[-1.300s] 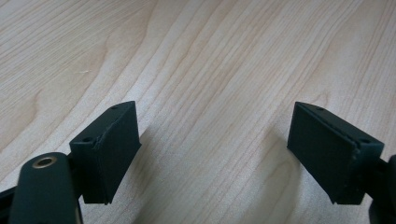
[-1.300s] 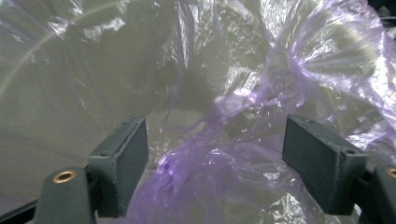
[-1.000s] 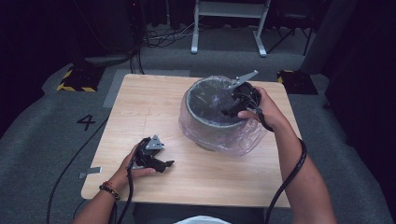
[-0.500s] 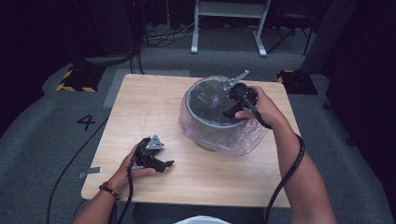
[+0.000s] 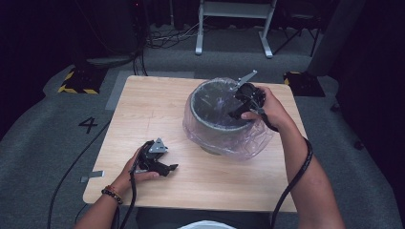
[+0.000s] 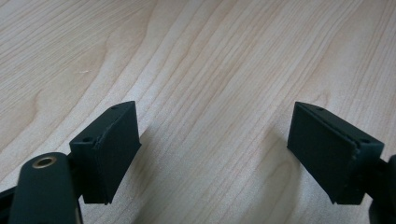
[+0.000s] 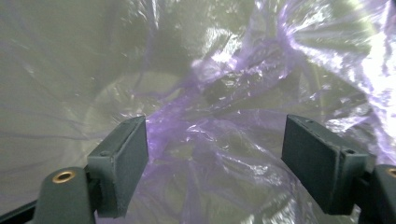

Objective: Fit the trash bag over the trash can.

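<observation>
Clearly the right gripper (image 5: 239,106) is the nearer one: it hangs inside the bin (image 5: 217,125) at mid-desk (image 5: 143,109), fingers (image 7: 122,163) spread, empty, the crumpled bag (image 7: 219,140) lying straight ahead between them. Well apart, the left gripper (image 5: 160,164) rests on bare wood, fingers spread too.

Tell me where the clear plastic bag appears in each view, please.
High view: the plastic bag lines the grey bin right of the table's centre and drapes down its outside.
Left gripper view: bare wooden table between the open jaws, no bag.
Right gripper view: the bag's crinkled film lies ahead of the open jaws.
Shared landmark: the right gripper at the bin's rim.
</observation>
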The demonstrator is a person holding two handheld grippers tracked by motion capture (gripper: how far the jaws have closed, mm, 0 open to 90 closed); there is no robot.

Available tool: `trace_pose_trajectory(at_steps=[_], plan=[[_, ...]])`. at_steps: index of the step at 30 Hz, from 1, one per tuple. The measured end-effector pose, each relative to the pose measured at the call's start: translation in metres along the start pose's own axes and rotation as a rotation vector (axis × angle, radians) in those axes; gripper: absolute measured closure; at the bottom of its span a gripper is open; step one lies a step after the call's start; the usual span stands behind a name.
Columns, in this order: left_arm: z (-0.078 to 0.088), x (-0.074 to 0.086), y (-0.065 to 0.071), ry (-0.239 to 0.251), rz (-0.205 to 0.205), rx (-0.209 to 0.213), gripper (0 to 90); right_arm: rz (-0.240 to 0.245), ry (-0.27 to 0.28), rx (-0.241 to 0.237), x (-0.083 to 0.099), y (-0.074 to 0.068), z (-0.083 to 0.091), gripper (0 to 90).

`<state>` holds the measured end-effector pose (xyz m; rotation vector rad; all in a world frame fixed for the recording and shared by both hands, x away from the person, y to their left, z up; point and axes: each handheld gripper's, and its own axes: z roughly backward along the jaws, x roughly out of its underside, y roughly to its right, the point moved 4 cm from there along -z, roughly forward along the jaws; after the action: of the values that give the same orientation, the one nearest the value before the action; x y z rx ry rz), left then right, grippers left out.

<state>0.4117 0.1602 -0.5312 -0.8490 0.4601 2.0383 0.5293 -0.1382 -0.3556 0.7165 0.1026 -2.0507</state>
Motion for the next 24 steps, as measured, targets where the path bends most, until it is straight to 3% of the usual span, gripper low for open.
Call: trace_pose_trajectory(at_steps=[20,24], plan=[[0.000,0.000,0.000,-0.001,0.000,0.000,16.6,-0.055,0.228,-0.072,0.014,0.000,0.041,22.7],[0.000,0.000,0.000,0.000,0.000,0.000,16.6,-0.059,0.246,-0.072,0.019,0.001,0.048,22.7]])
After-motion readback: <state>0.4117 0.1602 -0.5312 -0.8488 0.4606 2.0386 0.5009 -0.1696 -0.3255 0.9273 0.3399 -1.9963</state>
